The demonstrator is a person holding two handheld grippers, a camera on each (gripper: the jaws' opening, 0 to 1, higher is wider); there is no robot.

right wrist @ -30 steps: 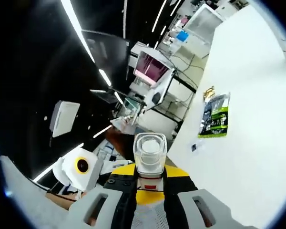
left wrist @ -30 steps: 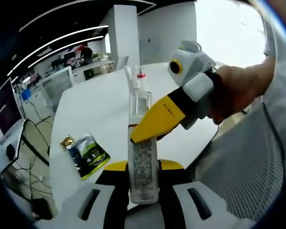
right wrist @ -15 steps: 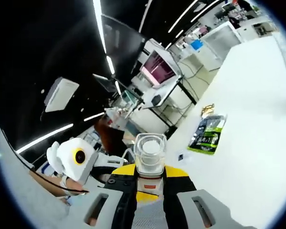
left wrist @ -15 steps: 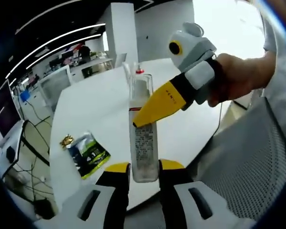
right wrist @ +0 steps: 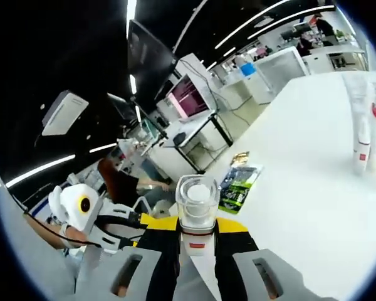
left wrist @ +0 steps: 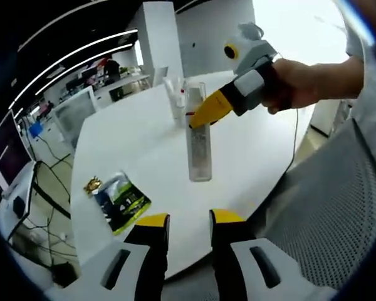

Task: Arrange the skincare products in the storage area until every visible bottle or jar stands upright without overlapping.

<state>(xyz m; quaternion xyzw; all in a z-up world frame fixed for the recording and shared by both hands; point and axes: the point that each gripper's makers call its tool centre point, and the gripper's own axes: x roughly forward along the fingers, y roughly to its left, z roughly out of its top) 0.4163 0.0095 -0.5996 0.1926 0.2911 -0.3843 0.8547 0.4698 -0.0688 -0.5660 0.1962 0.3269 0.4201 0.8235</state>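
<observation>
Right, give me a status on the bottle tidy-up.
Done: two white tubes stand upright at the far side of the table. In hand: the right hand-held gripper holds a clear bottle upright over the table; the left hand-held gripper is open. Left: setting the bottle down. A green packet lies flat.

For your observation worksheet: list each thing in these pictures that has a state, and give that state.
Clear bottle: upright, gripped near its top by the right gripper.
Left gripper: open, holding nothing.
Green packet: lying flat on the table.
White tube bottles: standing upright.
</observation>
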